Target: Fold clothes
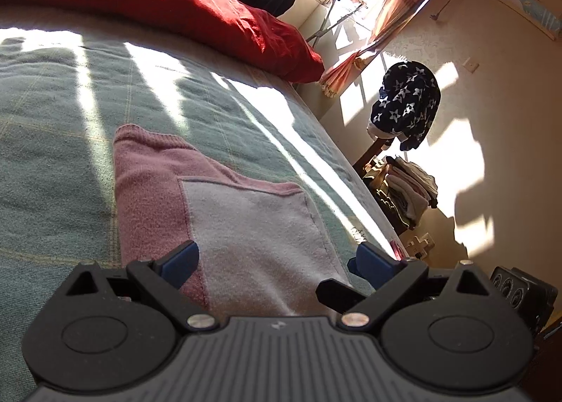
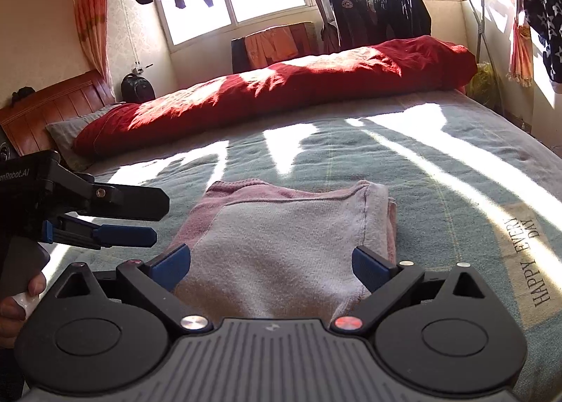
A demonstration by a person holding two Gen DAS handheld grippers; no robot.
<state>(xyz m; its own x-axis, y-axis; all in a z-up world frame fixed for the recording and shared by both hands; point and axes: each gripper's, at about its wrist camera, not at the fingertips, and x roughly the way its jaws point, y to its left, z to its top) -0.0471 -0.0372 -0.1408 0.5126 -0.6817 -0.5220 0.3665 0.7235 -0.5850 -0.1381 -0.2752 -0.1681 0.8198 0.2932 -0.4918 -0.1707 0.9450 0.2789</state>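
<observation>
A: Start at the right gripper (image 2: 272,266). What is it doing?

B: Its blue-padded jaws stand wide apart with nothing pinched; the folded pink knitted garment with the pale grey panel (image 2: 281,237) lies on the bed beneath and beyond them, toward 12 o'clock.

A: And the left gripper (image 1: 277,263)?

B: Also spread wide and empty, hanging over the same garment's near end. From the right wrist camera it pokes in at 9 o'clock.

A: Why leave the garment there?

B: It looks let go on purpose: a compact, squarish bundle, soft and fuzzy, layered edges at 3 o'clock. I judge this fold done.

A: Further out?

B: The grey-green woven bed cover (image 2: 456,163), flat and sun-striped, gives a firm surface. At 12 o'clock the rumpled red quilt roll (image 2: 281,92) keeps clear
</observation>
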